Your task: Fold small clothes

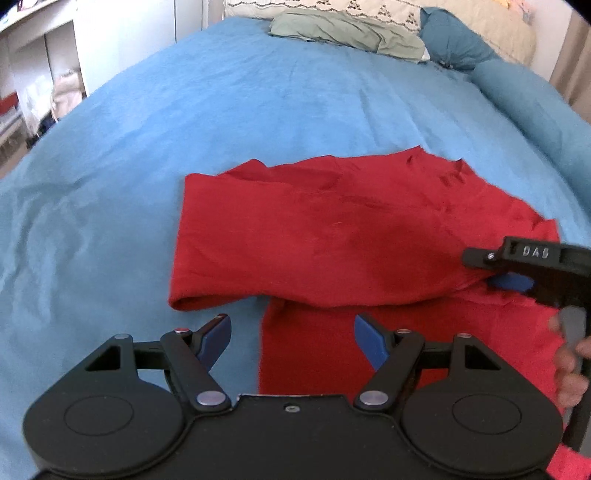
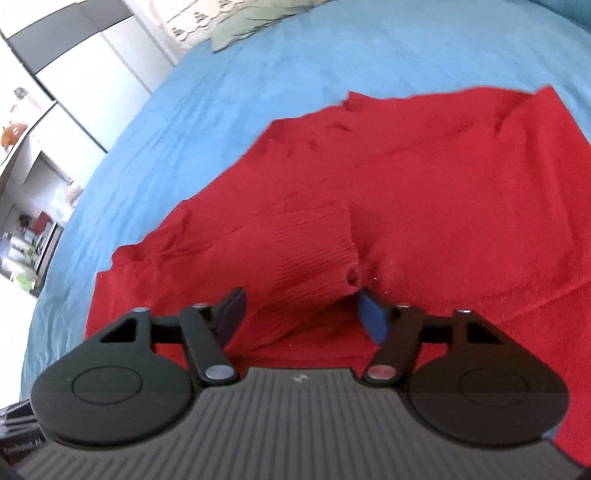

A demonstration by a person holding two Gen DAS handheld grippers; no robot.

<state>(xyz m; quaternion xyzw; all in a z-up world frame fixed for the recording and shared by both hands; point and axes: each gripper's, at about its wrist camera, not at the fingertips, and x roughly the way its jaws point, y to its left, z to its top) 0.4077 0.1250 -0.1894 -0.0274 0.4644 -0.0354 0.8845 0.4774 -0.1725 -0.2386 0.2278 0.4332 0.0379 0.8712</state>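
Observation:
A red garment lies on the blue bedspread, with one part folded across another. My left gripper is open and empty, just above the garment's near edge. My right gripper shows at the right of the left wrist view, its fingers at the garment's right edge. In the right wrist view the right gripper stands open, with a ribbed cuff of the red garment lying between its fingers. The jaws are wide apart and do not pinch the cloth.
A green cloth and patterned pillows lie at the head of the bed. A teal rolled blanket runs along the right side. White shelves stand left of the bed.

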